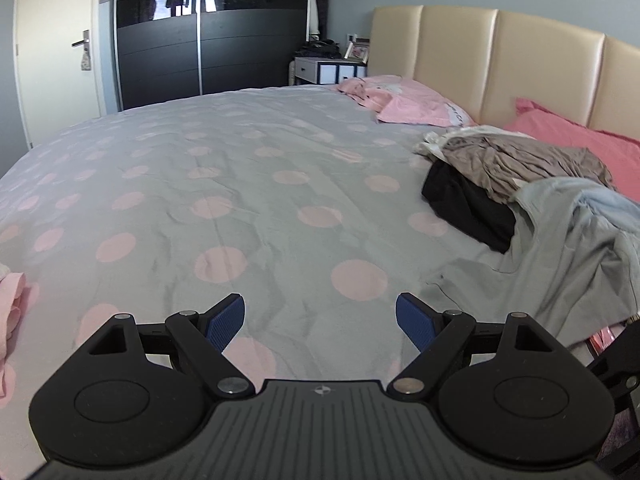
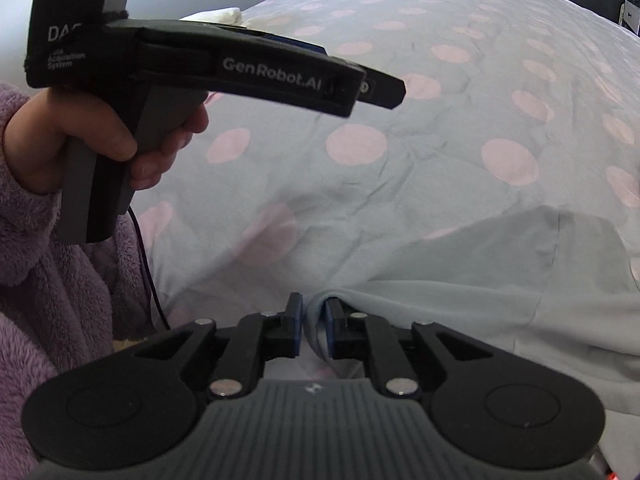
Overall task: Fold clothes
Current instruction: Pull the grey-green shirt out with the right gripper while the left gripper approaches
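Note:
A pale grey garment (image 2: 500, 280) lies spread on the dotted bedspread, and a bunched fold of its edge stands between the blue pads of my right gripper (image 2: 313, 316). The jaws stand narrowly apart with the fold filling the gap, so the gripper is shut on it. In the left wrist view the same garment (image 1: 560, 256) drapes down from a heap of clothes at the right. My left gripper (image 1: 320, 320) hovers open over bare bedspread, nothing between its fingers. The right wrist view has it side-on as the left gripper (image 2: 394, 90), held by a hand (image 2: 120, 148) in a fuzzy purple sleeve.
A heap holds a brown garment (image 1: 520, 160), a black one (image 1: 468, 204) and a light blue one (image 1: 612, 204). Pink pillows (image 1: 416, 104) lie by the beige headboard (image 1: 500, 56). Pink cloth (image 1: 10, 312) sits at the left edge. A dark wardrobe (image 1: 200, 40) and a door (image 1: 56, 40) stand beyond the bed.

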Demonstrator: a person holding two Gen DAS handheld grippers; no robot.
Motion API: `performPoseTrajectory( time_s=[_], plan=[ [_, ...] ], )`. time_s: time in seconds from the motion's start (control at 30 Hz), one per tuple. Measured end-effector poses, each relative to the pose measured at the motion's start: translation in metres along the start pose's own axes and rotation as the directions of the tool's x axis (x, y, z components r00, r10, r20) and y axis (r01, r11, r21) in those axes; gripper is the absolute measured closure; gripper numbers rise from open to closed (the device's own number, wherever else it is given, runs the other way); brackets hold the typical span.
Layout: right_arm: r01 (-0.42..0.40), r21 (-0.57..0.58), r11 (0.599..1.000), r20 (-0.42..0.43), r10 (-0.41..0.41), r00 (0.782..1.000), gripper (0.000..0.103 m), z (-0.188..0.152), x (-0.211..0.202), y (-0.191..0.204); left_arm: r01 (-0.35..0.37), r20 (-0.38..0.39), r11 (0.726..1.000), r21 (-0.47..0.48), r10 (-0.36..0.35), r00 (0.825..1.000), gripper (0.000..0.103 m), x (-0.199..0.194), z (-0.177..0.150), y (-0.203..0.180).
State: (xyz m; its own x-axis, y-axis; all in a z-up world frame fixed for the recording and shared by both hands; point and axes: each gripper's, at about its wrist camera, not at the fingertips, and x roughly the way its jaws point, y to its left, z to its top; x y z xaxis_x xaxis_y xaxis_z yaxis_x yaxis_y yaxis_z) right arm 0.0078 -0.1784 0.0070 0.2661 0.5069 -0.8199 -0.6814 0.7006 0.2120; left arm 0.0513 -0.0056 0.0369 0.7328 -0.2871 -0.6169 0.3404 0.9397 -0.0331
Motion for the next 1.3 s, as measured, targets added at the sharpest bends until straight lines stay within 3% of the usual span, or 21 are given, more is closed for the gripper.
performPoseTrajectory(
  time_s=[0.23, 0.3, 0.5, 0.7, 0.73, 0.9, 1.07, 1.3],
  plan=[
    [0.058, 0.008, 0.998, -0.014, -0.058, 0.998, 0.068, -0.004, -0.025, -0.022, 0.068, -0.105, 0.998, -0.013, -0.069, 0.992, 0.022, 0.029, -0.007, -0.016],
    [0.074, 0.033, 0.997, -0.02, -0.073, 0.997, 0.057, -0.006, -0.031, -0.03, 0.09, -0.144, 0.996, -0.02, -0.092, 0.985, 0.022, 0.036, -0.012, -0.021],
    [0.196, 0.099, 0.976, -0.06, -0.191, 0.98, 0.055, -0.017, -0.03, -0.053, 0.148, -0.248, 0.989, 0.005, -0.142, 0.958, 0.023, 0.054, -0.032, -0.043],
    [0.282, 0.163, 0.945, -0.067, -0.275, 0.959, 0.049, -0.016, -0.026, -0.075, 0.168, -0.347, 0.986, 0.001, -0.157, 0.925, 0.035, 0.078, -0.052, -0.053],
    [0.295, 0.173, 0.94, -0.063, -0.288, 0.956, 0.048, -0.014, -0.025, -0.079, 0.175, -0.353, 0.985, -0.002, -0.164, 0.921, 0.041, 0.08, -0.054, -0.053],
    [0.331, 0.215, 0.919, -0.027, -0.333, 0.943, 0.044, -0.006, -0.025, -0.093, 0.208, -0.35, 0.978, 0.026, -0.186, 0.918, 0.06, 0.076, -0.057, -0.06],
    [0.331, 0.258, 0.908, -0.003, -0.342, 0.94, 0.044, 0.004, -0.022, -0.096, 0.274, -0.33, 0.961, 0.039, -0.246, 0.911, 0.089, 0.07, -0.054, -0.066],
    [0.272, 0.341, 0.9, 0.029, -0.3, 0.954, 0.044, 0.02, -0.022, -0.103, 0.393, -0.248, 0.902, 0.181, -0.344, 0.906, 0.095, 0.041, -0.052, -0.094]
  ],
)
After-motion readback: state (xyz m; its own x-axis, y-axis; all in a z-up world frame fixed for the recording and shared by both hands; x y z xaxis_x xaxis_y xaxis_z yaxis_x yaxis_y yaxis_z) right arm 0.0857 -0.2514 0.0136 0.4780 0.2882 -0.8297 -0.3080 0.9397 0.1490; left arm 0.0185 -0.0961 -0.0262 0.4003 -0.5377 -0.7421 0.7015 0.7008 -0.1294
